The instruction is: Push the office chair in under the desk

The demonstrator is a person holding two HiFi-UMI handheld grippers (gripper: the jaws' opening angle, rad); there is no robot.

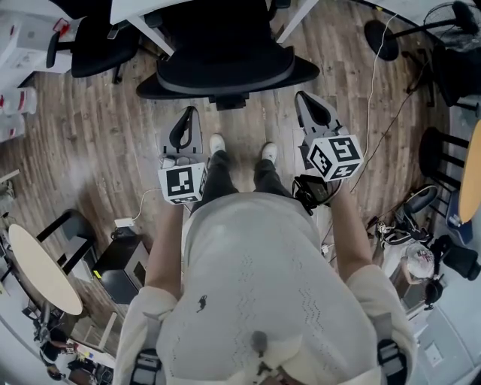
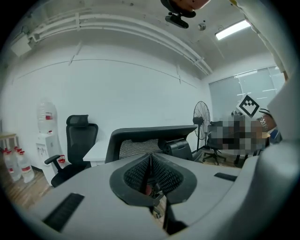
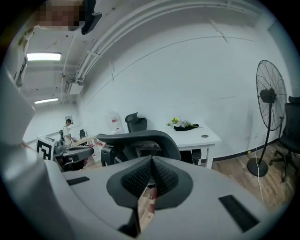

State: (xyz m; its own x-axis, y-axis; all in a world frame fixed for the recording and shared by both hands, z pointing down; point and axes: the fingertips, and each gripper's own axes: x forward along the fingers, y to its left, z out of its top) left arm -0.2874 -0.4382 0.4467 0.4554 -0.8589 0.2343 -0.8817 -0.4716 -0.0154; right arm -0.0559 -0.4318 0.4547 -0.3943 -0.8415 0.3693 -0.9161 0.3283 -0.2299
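Left gripper (image 1: 188,114): jaws pressed together, nothing between
Right gripper (image 1: 304,98): jaws pressed together, nothing between
Office chair (image 1: 225,68): near both grippers, at desk (image 1: 135,9)

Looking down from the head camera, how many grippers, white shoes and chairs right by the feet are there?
Grippers: 2, left gripper and right gripper
White shoes: 2
Office chair by the feet: 1
Total: 5

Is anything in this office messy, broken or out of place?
Nothing looks spilled or broken. The only untidy thing is a white cable that trails loose across the wooden floor, to the right of the office chair. It lies in open walking space, where someone might trip on it.
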